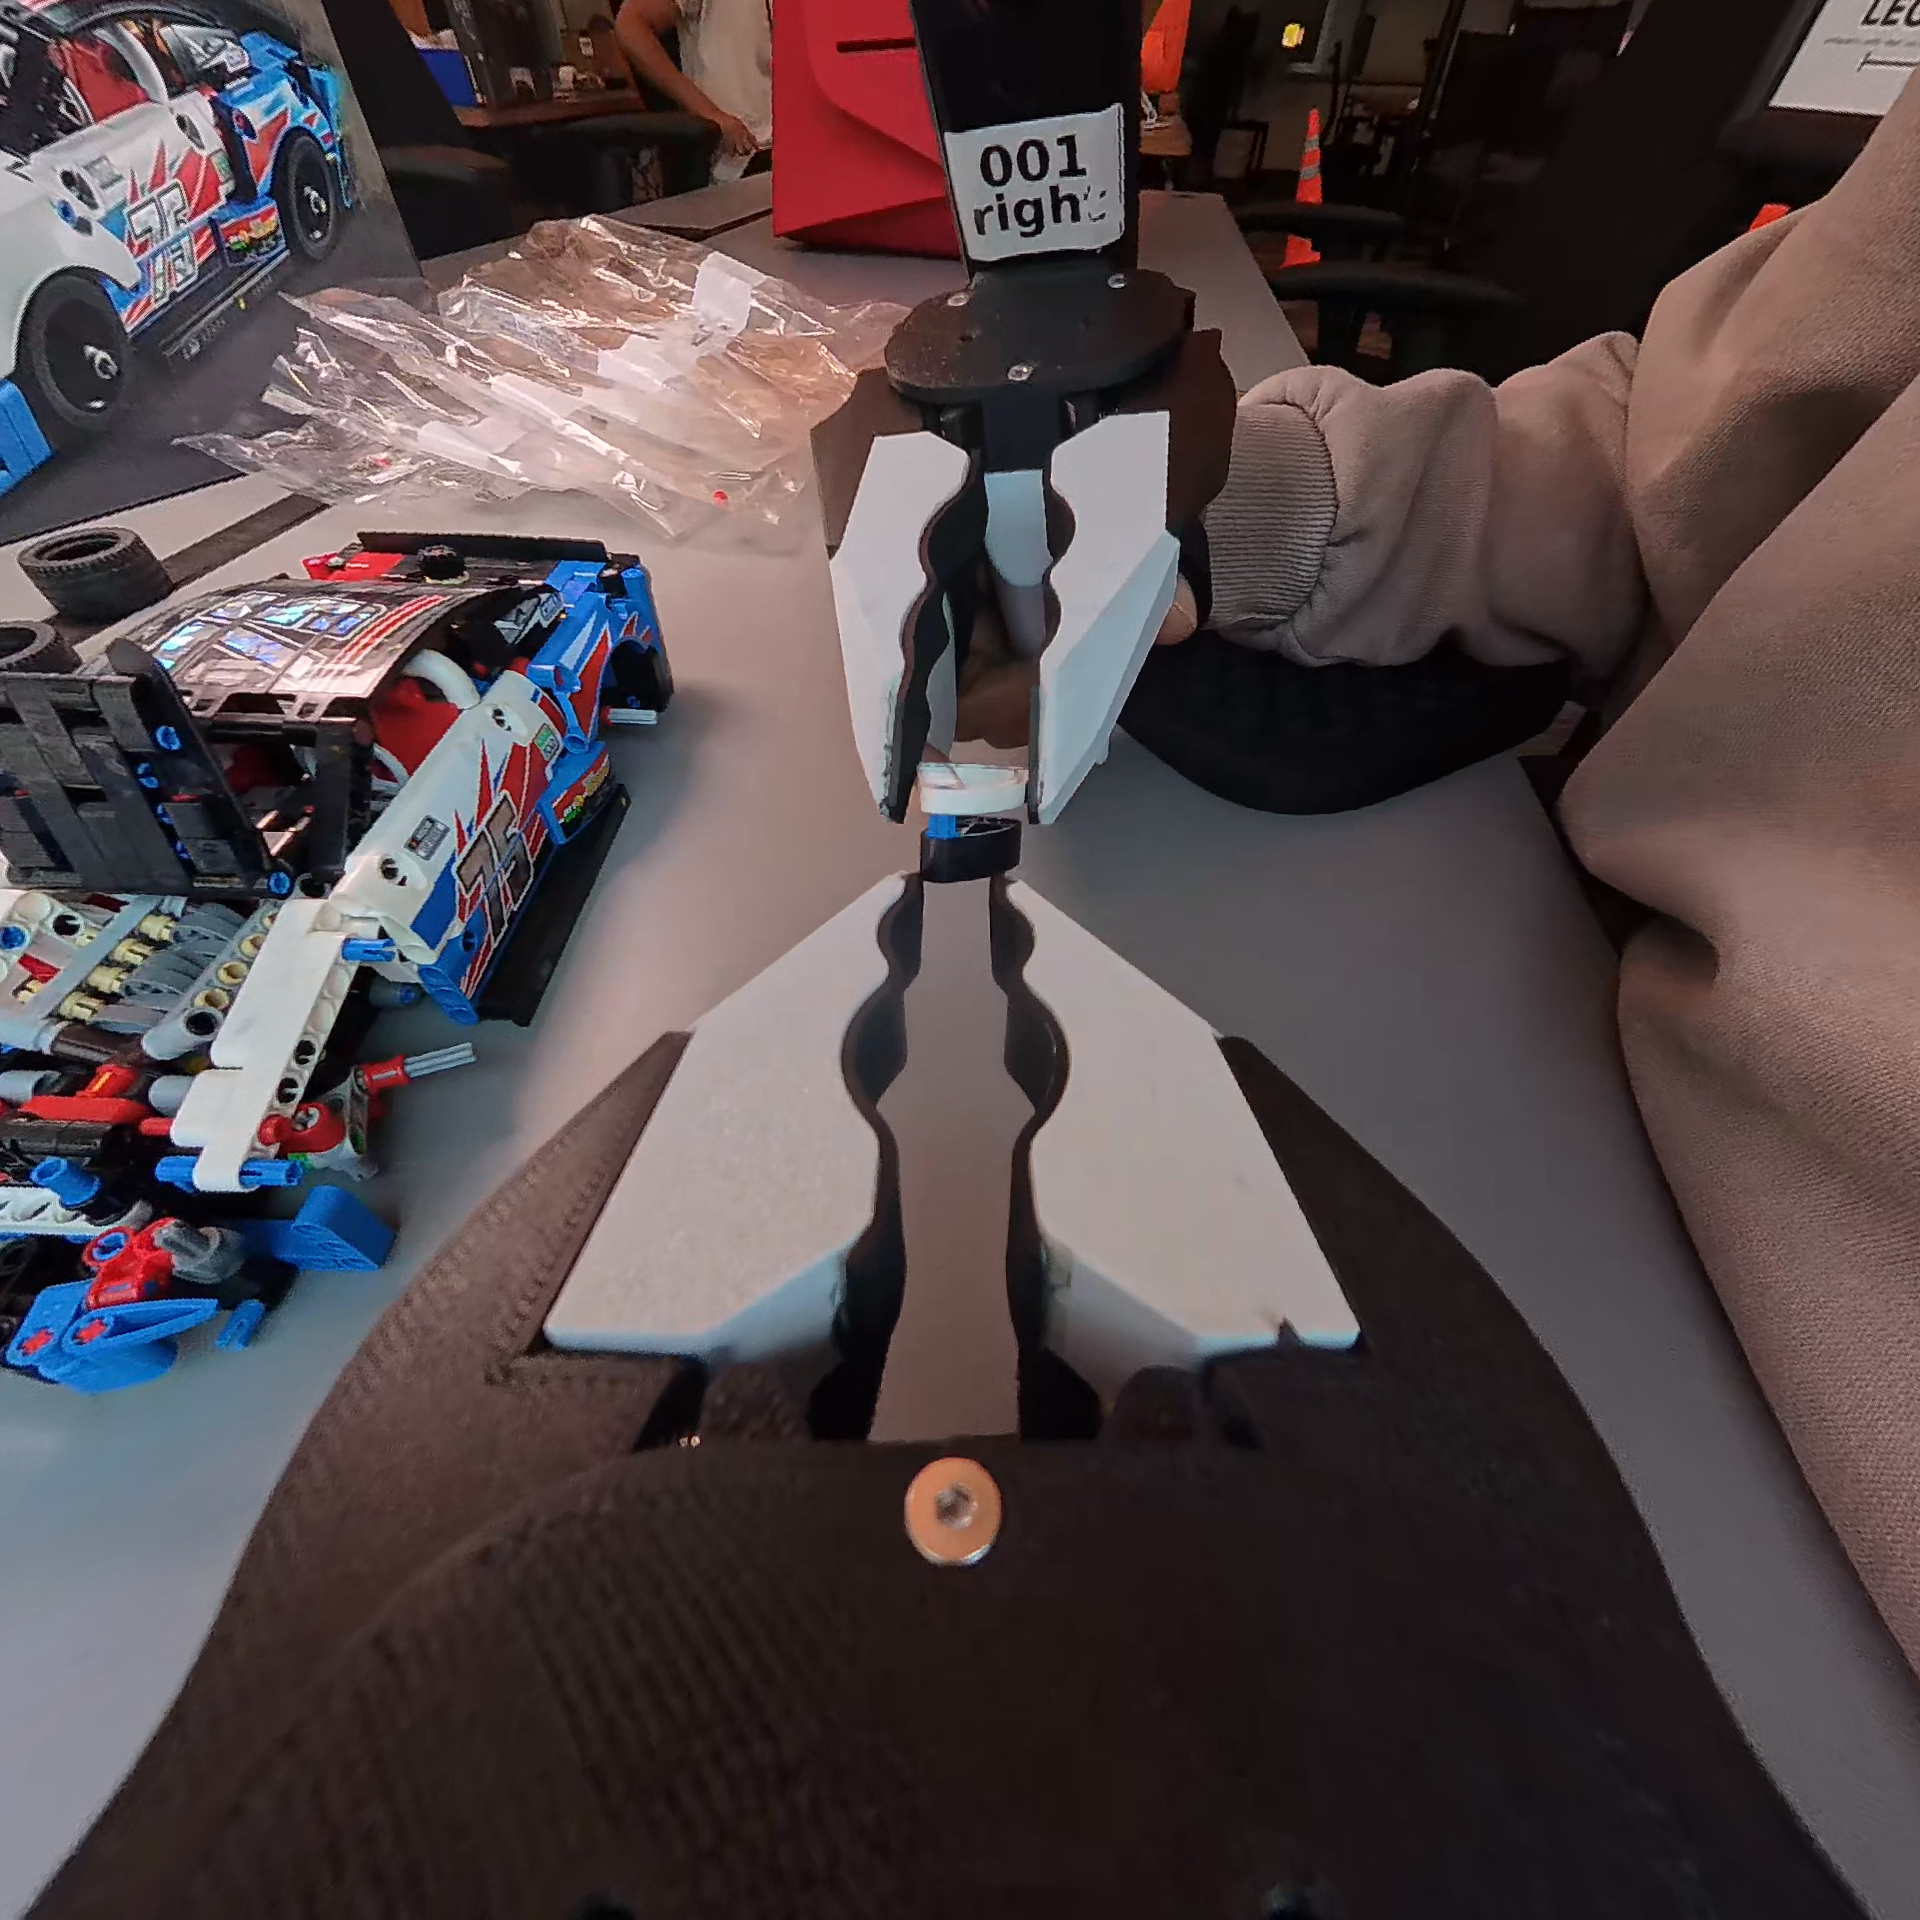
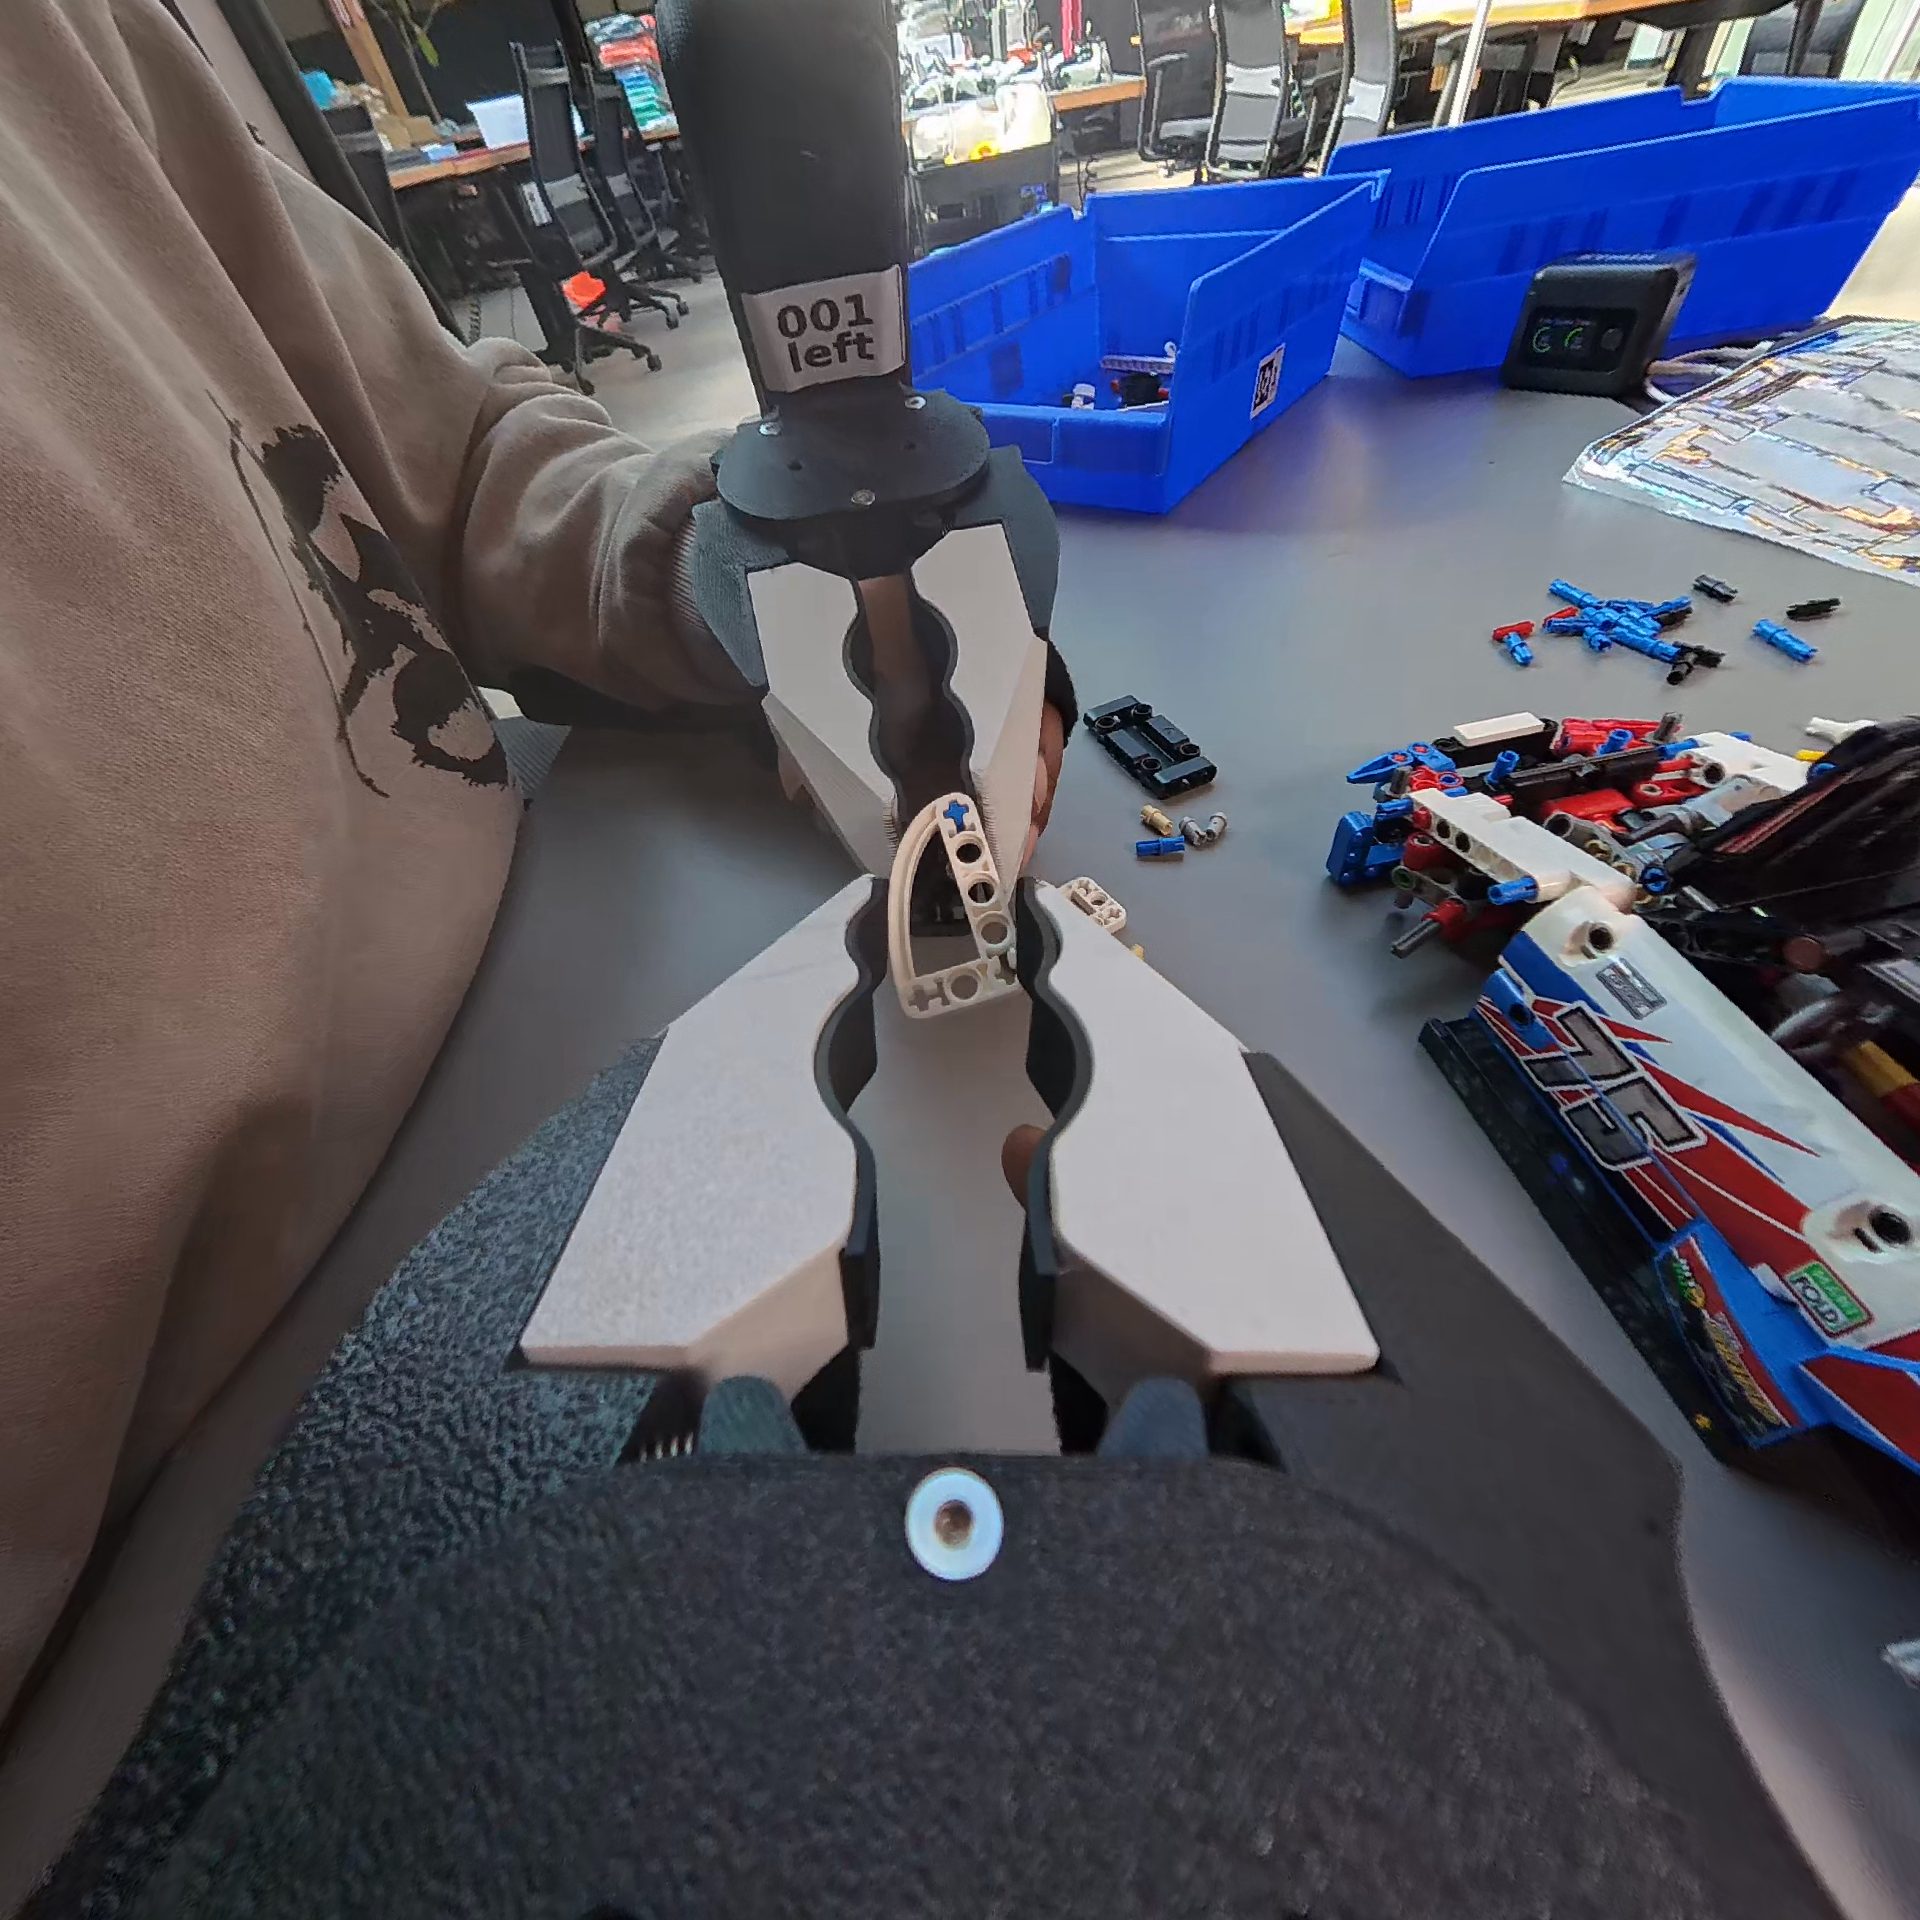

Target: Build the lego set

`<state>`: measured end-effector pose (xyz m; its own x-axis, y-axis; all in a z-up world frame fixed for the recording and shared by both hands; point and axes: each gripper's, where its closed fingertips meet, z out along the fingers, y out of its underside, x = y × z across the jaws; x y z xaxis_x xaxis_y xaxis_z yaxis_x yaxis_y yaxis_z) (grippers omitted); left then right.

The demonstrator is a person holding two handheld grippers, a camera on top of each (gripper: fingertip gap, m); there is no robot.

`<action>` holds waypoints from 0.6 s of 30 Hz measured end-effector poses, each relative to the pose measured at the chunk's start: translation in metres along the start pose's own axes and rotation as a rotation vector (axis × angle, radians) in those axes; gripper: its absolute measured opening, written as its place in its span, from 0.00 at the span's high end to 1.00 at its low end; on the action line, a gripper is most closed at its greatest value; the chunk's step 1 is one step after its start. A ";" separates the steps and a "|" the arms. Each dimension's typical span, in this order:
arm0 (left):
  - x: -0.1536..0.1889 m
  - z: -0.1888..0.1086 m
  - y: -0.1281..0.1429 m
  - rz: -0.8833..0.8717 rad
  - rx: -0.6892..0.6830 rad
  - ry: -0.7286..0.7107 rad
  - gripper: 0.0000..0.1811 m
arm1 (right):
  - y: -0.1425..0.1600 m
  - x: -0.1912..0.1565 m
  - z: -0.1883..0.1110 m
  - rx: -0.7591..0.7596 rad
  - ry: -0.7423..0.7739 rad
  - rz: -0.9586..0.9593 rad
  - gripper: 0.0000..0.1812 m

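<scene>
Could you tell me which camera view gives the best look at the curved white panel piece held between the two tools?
The right wrist view: the curved white panel piece faces the camera, showing its arched outline, pin holes and a blue pin. In the left wrist view it appears only edge-on, a thin white sliver at the right tool tips.

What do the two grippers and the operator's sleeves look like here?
Both grippers, left and right, match: white wedge fingers with wavy black inner pads on a textured black body, a round black plate, and a black handle with a white label. The sleeves are beige, ribbed at the cuff. No cables visible.
</scene>
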<state>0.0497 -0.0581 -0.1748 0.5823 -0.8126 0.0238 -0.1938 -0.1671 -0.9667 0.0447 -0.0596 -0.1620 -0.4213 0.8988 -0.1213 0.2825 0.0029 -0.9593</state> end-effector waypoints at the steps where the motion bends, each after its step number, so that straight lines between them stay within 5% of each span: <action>1: -0.001 0.000 0.001 -0.004 -0.006 -0.005 0.95 | 0.001 0.001 0.000 -0.009 0.005 -0.004 0.88; 18: -0.047 -0.016 -0.009 -0.014 0.062 -0.243 0.71 | 0.071 0.036 -0.013 -0.460 0.222 -0.125 0.89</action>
<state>0.0118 -0.0270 -0.1632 0.7585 -0.6514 -0.0171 -0.1399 -0.1371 -0.9806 0.0611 -0.0211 -0.2313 -0.2972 0.9504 0.0913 0.6117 0.2630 -0.7461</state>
